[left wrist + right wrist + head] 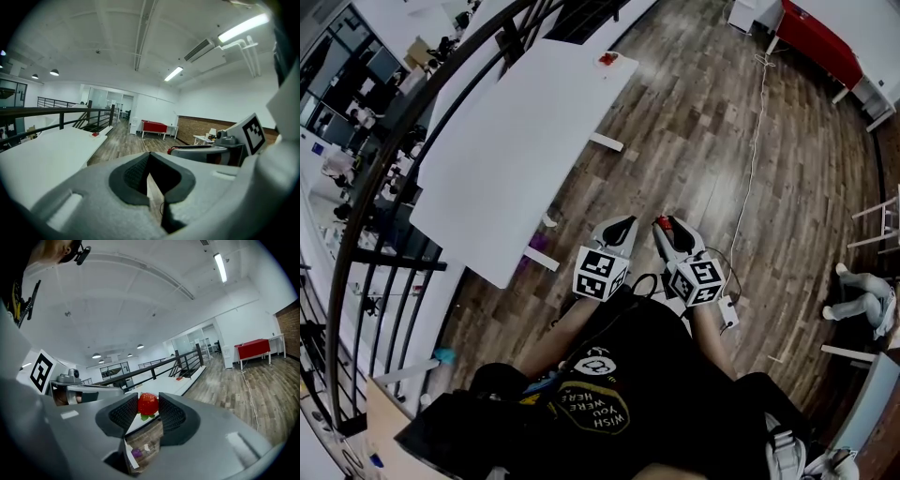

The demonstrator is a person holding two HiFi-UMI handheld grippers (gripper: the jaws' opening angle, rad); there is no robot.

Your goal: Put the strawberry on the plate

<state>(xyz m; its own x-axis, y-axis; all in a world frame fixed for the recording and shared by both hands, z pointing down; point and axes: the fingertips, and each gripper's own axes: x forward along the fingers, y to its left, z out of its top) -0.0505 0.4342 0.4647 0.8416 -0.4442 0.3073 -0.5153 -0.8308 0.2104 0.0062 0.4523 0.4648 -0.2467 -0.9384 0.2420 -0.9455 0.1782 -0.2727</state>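
Near, 6 o'clock in head view: right gripper (667, 225) clamped on the strawberry (148, 405), which is pinched high between the pads with its leaf down. The left gripper (626, 225) sits at its 9 o'clock, jaws together on nothing. Far, about 12 o'clock: the plate (611, 62) is on the far corner of the table (506, 150), well apart from both grippers, with something red on it, too small to name. Judgement: hold a light, even squeeze through the long carry, come in over the table, and lower onto a bare part of the plate before letting go.
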